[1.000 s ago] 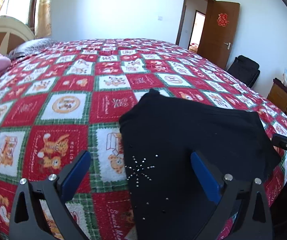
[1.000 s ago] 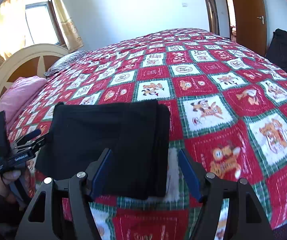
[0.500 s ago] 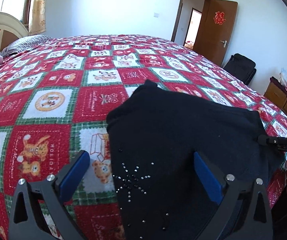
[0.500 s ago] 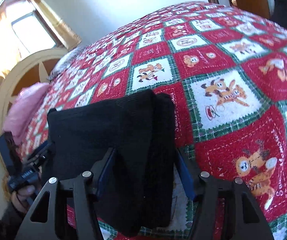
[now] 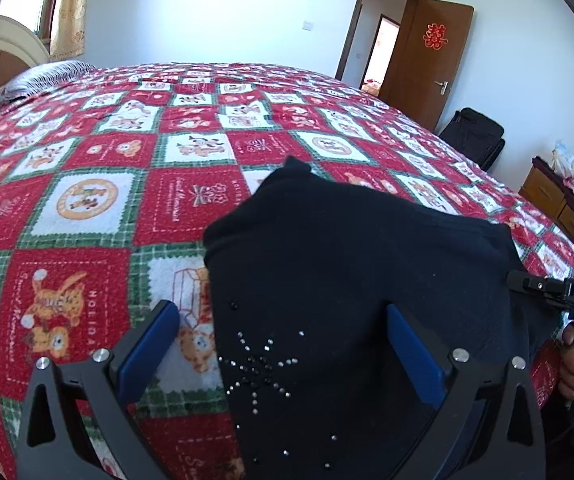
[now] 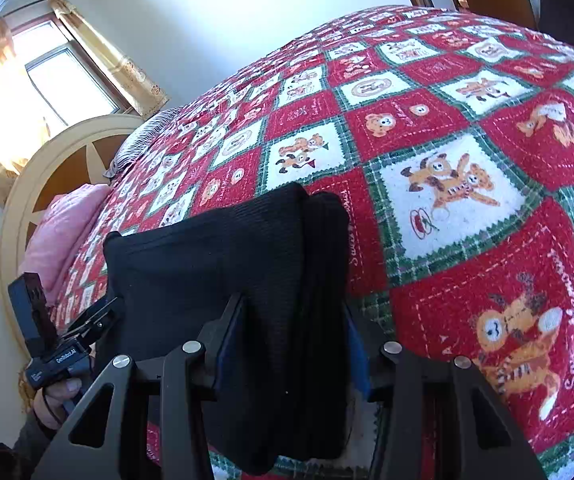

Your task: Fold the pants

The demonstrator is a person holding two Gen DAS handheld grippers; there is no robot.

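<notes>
My pants, black and already folded into a thick pad, lie on the red, white and green patchwork bedspread near the bed's near edge. Relative to the pants: my left claw hangs over their near corner with its blue pads set wide apart, one over the bedspread just beside the pants' edge and the other over the cloth, gripping nothing. A star of small studs on the pants sits between these pads. My right claw is at the opposite end of the pants; its jaws have just been closing and now bracket the stacked folded edge, the cloth filling the gap between them, though whether the pads already press it I cannot tell. Beyond the pants, at the head of the bed, are a pink blanket and a cream headboard.
</notes>
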